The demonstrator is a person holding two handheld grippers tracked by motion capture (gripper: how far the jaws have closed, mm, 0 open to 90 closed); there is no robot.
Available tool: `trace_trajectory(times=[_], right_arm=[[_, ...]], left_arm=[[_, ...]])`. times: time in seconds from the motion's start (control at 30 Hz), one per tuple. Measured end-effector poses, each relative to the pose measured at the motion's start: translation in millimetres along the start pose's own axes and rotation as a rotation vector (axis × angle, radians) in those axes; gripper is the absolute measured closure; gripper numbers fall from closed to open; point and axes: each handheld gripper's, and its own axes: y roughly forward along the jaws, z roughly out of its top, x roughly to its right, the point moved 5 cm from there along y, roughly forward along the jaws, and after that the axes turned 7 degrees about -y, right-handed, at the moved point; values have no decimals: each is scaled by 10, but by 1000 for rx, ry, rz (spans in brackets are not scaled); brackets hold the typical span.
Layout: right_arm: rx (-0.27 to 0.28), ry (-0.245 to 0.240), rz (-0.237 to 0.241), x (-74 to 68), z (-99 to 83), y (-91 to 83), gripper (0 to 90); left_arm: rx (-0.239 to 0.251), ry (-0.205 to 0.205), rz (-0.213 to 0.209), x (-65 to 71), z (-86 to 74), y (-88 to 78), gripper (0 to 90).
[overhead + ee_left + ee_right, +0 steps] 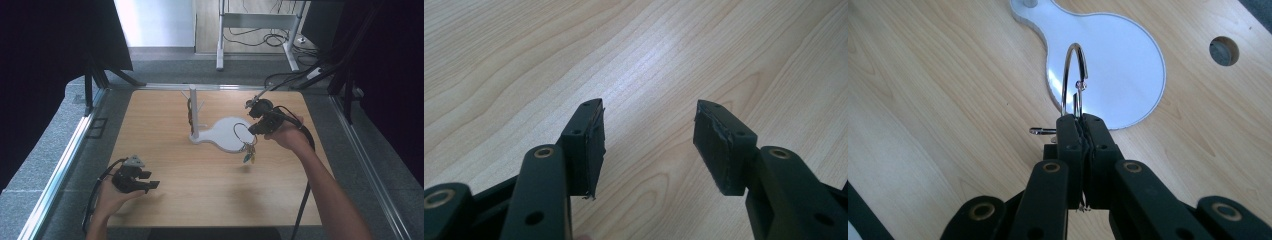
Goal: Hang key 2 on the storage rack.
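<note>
My right gripper (254, 129) (1082, 120) is shut on a metal key ring (1074, 80) (243, 133), which it holds in the air over the round end of a white stand base (226, 134) (1108, 65). Small keys or tags (249, 153) dangle from the ring. A white post with pegs (193, 112) rises from the base's narrow end, with something brownish hanging on it. My left gripper (150, 180) (649, 142) rests low over the bare wood near the table's front left, jaws apart with nothing between them.
The wooden table (165, 200) has a round cable hole (1224, 50) to the right of the white base. Metal rails (60, 170) run along both sides, with dark curtains beyond. A cable (306, 195) trails from my right gripper along the forearm.
</note>
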Motion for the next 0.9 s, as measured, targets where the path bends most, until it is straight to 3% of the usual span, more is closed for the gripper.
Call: trace_trajectory(times=[0.9], right_arm=[[11,13,-20,117,365,70,874]], left_arm=[[4,3,2,-7,0,-20,471]])
